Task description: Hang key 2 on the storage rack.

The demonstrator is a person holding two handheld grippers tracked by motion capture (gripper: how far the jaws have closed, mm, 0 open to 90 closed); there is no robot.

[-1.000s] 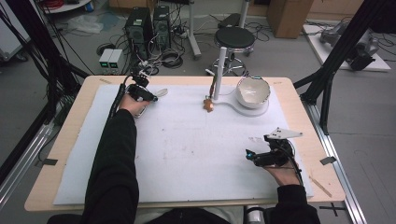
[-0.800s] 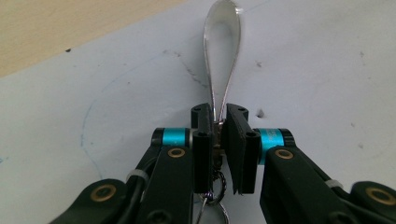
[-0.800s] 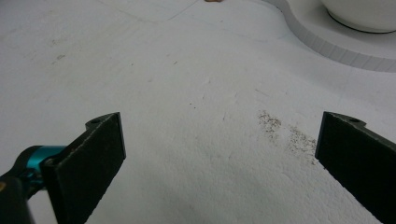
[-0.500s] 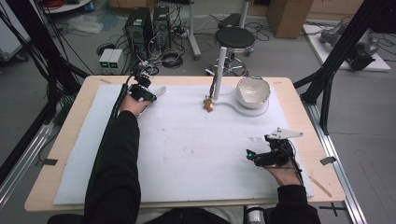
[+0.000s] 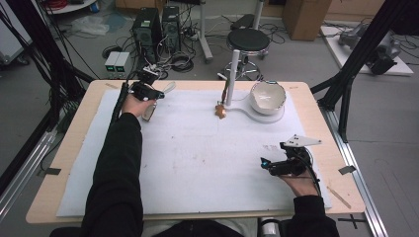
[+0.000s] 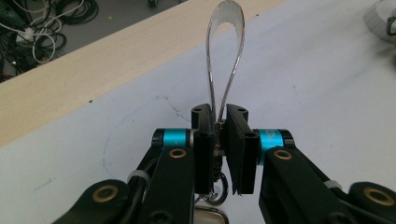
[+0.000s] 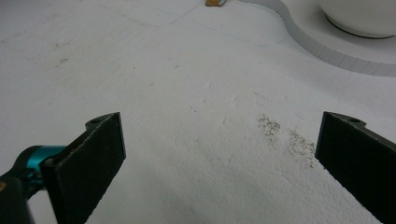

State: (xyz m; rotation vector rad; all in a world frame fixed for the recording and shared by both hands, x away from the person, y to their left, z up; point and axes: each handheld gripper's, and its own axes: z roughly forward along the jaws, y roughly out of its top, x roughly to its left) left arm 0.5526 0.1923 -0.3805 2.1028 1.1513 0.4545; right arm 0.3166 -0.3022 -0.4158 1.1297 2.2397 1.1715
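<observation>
Left tongs point(image 6: 219, 135): clamped on a metal spoon point(image 6: 225, 56), near the desk point(image 5: 316, 98) far edge.
Right tongs point(image 7: 219, 158): spread wide over bare white mat point(image 5: 207, 158).

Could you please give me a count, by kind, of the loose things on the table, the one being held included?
Spoon, held in the left claw: 1
White bowl on the white stand: 1
Small brown item by the stand's upright post: 1
Total: 3
The right claw is open over bare white mat.
</observation>
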